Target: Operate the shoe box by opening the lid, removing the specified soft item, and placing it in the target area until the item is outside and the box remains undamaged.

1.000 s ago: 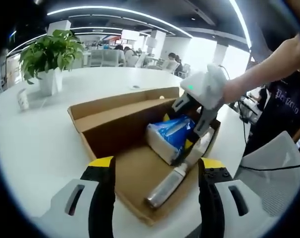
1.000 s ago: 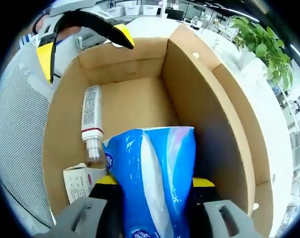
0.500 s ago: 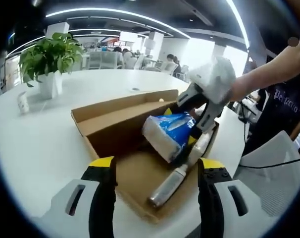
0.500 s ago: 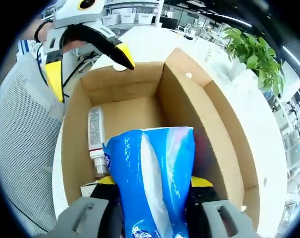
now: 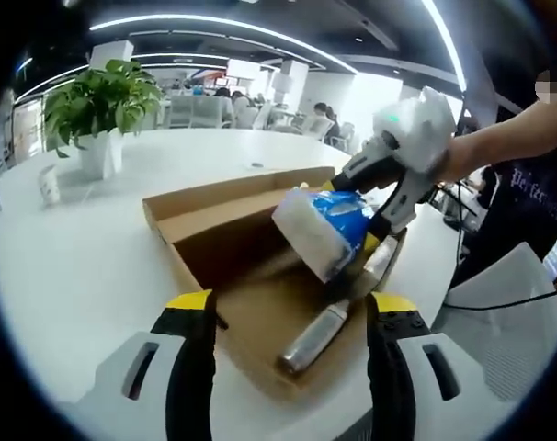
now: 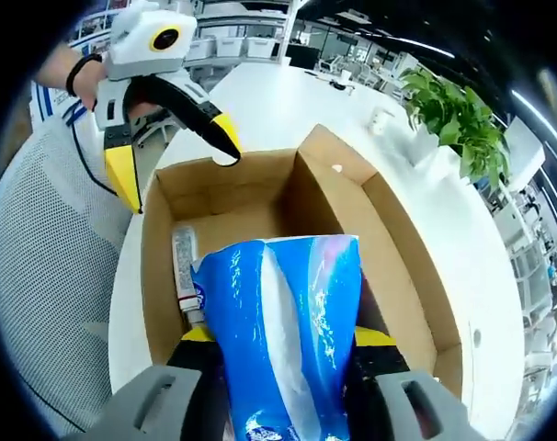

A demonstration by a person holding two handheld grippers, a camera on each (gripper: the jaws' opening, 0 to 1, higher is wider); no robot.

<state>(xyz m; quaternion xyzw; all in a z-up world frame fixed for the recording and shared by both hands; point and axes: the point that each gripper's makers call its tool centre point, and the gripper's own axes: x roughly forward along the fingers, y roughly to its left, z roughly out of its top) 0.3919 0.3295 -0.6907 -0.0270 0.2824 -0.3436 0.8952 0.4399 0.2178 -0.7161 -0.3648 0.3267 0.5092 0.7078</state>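
An open cardboard shoe box (image 5: 225,241) (image 6: 393,276) lies on a white table. My right gripper (image 5: 366,216) (image 6: 280,342) is shut on a blue and white pack of tissues (image 5: 326,228) (image 6: 283,340) and holds it just above the box's rim. Inside the box lies a silver tube (image 5: 313,337) (image 6: 184,268). My left gripper (image 5: 288,303) (image 6: 173,129) stands open at the near end of the box, with nothing between its black, yellow-tipped jaws.
A potted green plant (image 5: 96,110) (image 6: 455,115) and a small white cup (image 5: 47,184) (image 6: 382,119) stand on the table (image 5: 67,248) beyond the box. A grey mesh chair (image 5: 513,312) (image 6: 49,276) is beside the table edge. A person's arm (image 5: 508,138) holds the right gripper.
My right gripper has lifted the tissue pack up from the box's floor to above the rim. The left gripper has stayed at the box's near end.
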